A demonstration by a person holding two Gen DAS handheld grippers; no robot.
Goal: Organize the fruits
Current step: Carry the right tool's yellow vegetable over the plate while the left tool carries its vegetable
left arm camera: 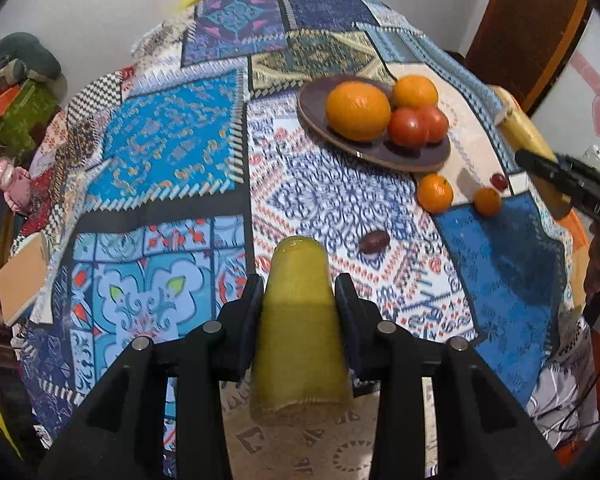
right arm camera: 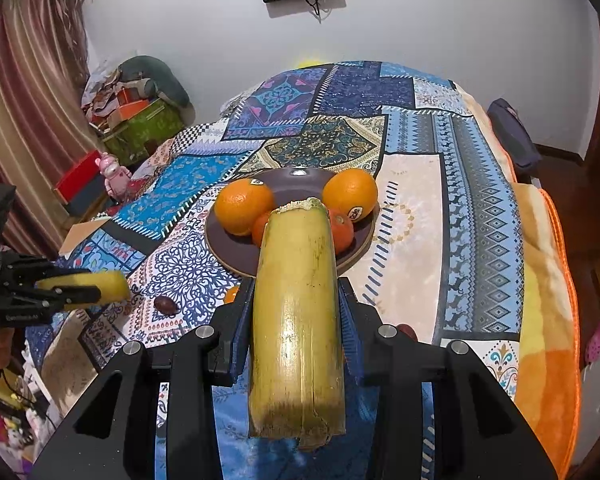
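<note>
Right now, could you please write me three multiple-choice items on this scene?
1. Where are the two large oranges? A on the dark round plate; B on a chair; C on the floor.
2. How many small orange mandarins lie off the plate? A one; B two; C four.
3. The left hand-held gripper is: A open; B shut on a yellow-green cut stalk; C out of view.
Answers: A, both rest on the plate; B, two sit on the patchwork cloth; B, its jaws clamp the stalk.
</note>
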